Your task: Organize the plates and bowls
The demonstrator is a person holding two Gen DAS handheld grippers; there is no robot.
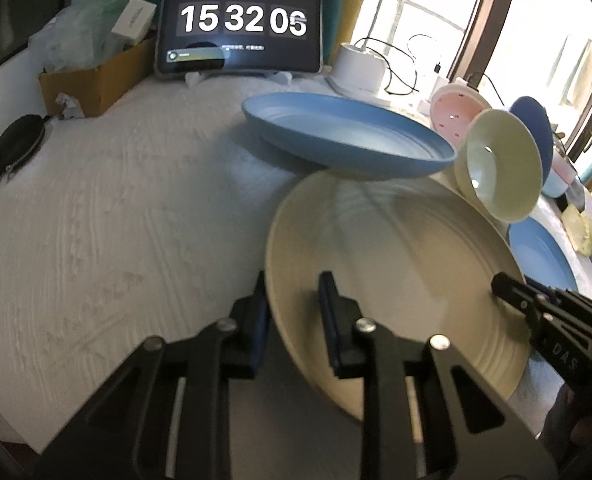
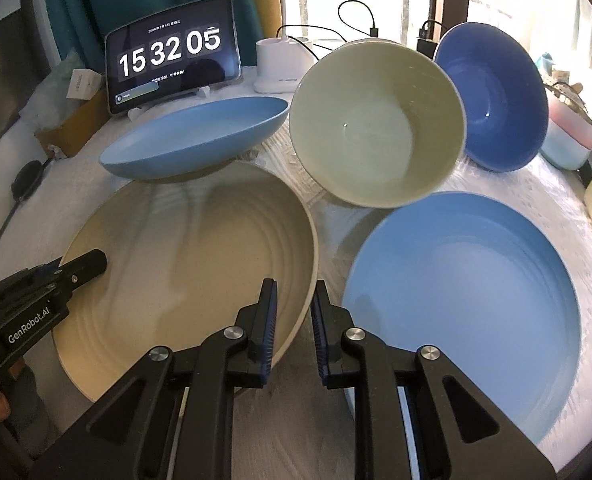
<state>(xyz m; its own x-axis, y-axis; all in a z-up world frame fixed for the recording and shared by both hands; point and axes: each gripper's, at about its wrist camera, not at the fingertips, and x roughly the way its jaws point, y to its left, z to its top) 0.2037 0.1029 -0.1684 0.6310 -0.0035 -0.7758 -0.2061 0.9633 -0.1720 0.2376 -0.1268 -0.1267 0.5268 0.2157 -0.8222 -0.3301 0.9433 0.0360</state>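
A large beige plate (image 1: 395, 248) (image 2: 192, 248) is held by two opposite rims. My left gripper (image 1: 294, 284) is shut on its left rim, one finger inside the plate and one outside. My right gripper (image 2: 294, 286) is shut on its right rim in the same way. Each gripper also shows in the other's view: the right gripper (image 1: 535, 308) and the left gripper (image 2: 76, 268). Behind the plate a light blue plate (image 1: 347, 136) (image 2: 196, 140) sits tilted. A cream bowl (image 1: 499, 164) (image 2: 375, 124) and a dark blue bowl (image 1: 531, 120) (image 2: 495, 100) lean on their sides.
A second light blue plate (image 2: 463, 300) lies flat to the right on the white textured table (image 1: 116, 220). At the back stand a tablet clock (image 1: 240, 24), a cardboard box (image 1: 92, 80) and a white appliance (image 1: 355, 68) with cables. A pink perforated bowl (image 1: 451, 108) and pastel containers (image 2: 567, 140) sit far right.
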